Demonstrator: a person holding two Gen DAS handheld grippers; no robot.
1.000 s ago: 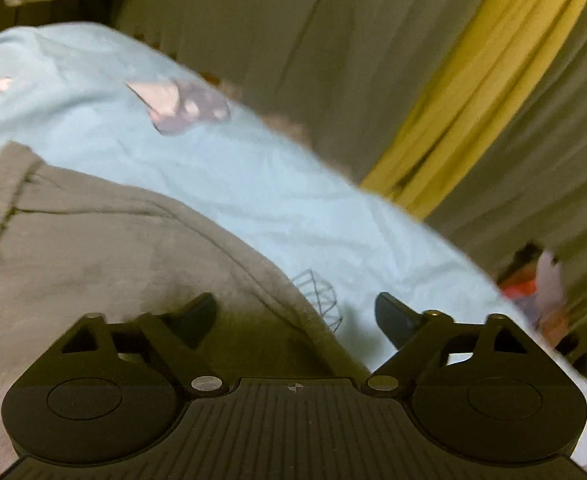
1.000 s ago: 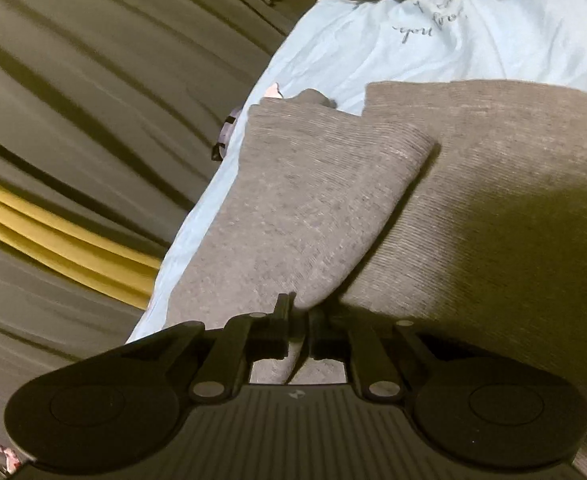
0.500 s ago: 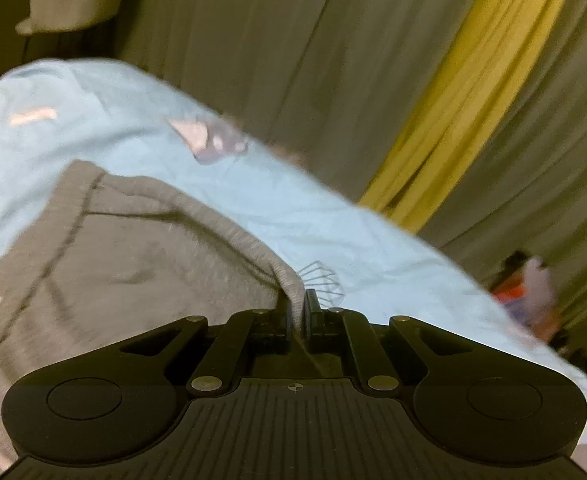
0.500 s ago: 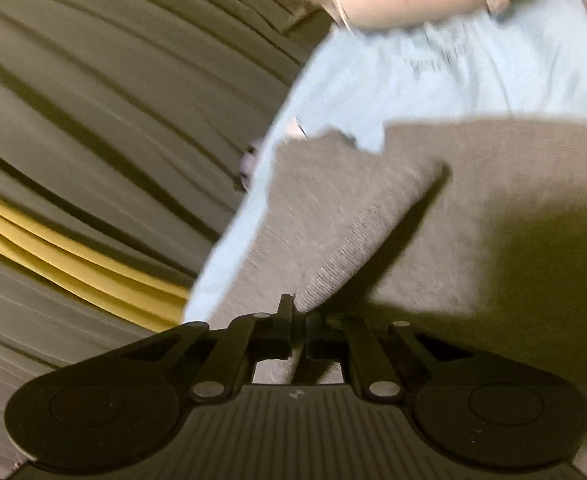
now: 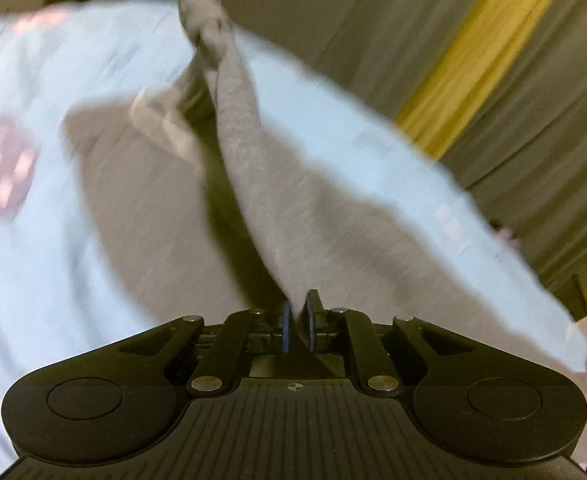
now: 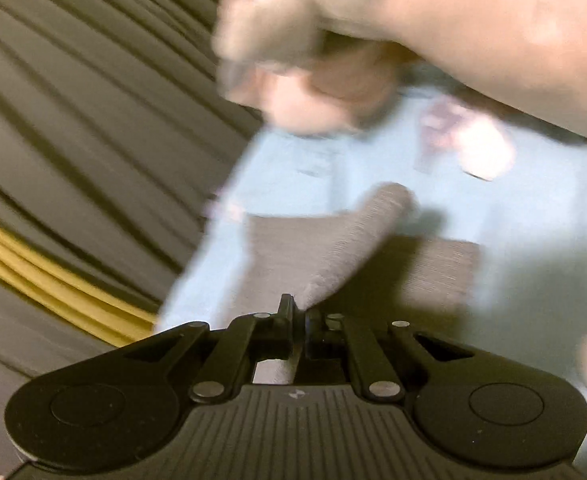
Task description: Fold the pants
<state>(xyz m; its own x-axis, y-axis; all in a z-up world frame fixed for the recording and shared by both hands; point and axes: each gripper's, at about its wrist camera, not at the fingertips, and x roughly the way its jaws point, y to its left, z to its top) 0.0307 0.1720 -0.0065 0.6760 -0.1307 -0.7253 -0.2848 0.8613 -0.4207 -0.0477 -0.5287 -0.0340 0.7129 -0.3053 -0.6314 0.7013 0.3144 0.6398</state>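
Grey knit pants (image 5: 253,168) lie on a light blue sheet (image 5: 45,240). My left gripper (image 5: 299,312) is shut on an edge of the pants, and a lifted fold of grey cloth runs from its jaws up and away across the picture. In the right wrist view my right gripper (image 6: 297,312) is shut on another edge of the pants (image 6: 357,236), with a raised ridge of fabric leading off from the jaws. Both views are blurred by motion.
A person's hand and forearm (image 6: 373,40) cross the top of the right wrist view. Grey curtains with a yellow stripe (image 5: 469,56) hang beyond the bed's edge. The sheet (image 6: 533,220) carries pinkish printed patches (image 5: 1,176).
The left gripper closed on the pants' edge, then swept sideways, lifting a fold. The right gripper, shut throughout, rose and moved with its edge; the hand now looms close.
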